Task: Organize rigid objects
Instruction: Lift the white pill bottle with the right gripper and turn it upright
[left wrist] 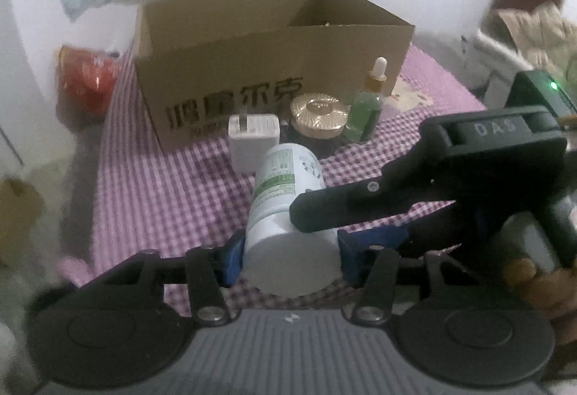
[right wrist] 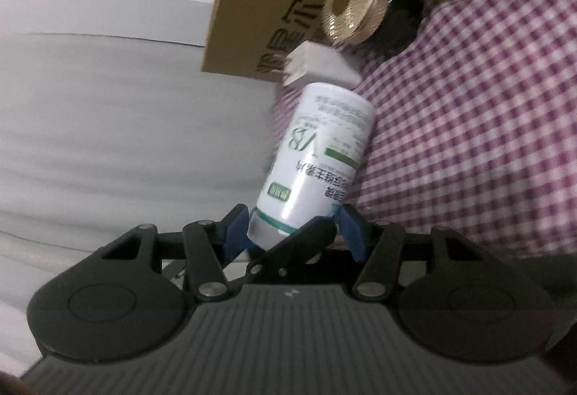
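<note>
- Holding a white bottle between both tools; it sits centre-low in the left wrist view, its flat end toward that camera.
- My left gripper is about half open, blue pads either side of the bottle's near end; they look to be touching it, but blur keeps me from being sure they press.
- My right gripper is also roughly half open, pads bracketing the bottle at its neck end, bottom centre of the right view. Looks like a grip, though the contact is blurry.
- In the left view one right finger comes in from the right edge and lies across the bottle's side.
- Key relation: the bottle's long axis runs away from the left camera, up-frame toward the cardboard box. Both tools are on it, at opposite ends.
- Box stands open-topped in the upper middle of the left view, beyond the bottle.
- Between bottle and box: white charger, gold-lidded jar, green dropper bottle, all on the checked cloth.
- My guess for next: carry up-frame over those three and into the box; one tool must let go first.
</note>
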Demonstrator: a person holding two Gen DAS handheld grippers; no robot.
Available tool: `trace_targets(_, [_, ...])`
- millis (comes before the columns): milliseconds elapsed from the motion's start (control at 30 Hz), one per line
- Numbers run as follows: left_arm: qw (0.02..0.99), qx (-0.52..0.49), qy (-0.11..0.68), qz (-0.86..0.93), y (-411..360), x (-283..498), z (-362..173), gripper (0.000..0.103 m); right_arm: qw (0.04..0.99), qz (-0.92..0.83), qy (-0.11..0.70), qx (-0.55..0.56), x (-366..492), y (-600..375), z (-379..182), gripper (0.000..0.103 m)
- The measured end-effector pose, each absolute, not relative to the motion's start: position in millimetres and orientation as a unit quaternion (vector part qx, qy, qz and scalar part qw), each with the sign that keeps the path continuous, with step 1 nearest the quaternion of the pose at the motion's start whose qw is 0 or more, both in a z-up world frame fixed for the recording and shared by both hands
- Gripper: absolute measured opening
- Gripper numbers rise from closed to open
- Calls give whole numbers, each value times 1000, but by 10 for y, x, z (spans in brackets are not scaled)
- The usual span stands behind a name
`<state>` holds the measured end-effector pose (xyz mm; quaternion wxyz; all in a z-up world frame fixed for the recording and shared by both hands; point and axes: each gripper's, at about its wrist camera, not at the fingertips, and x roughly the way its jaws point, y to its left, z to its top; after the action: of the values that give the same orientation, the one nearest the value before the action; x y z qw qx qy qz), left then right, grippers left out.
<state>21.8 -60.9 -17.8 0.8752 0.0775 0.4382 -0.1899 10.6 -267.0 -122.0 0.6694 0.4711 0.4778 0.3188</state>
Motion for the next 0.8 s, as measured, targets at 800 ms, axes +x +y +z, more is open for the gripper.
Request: trace_targets(800, [871, 172, 398, -233, -1035, 558, 67, 54, 788, 298, 363, 398, 379, -3148, -643, 60])
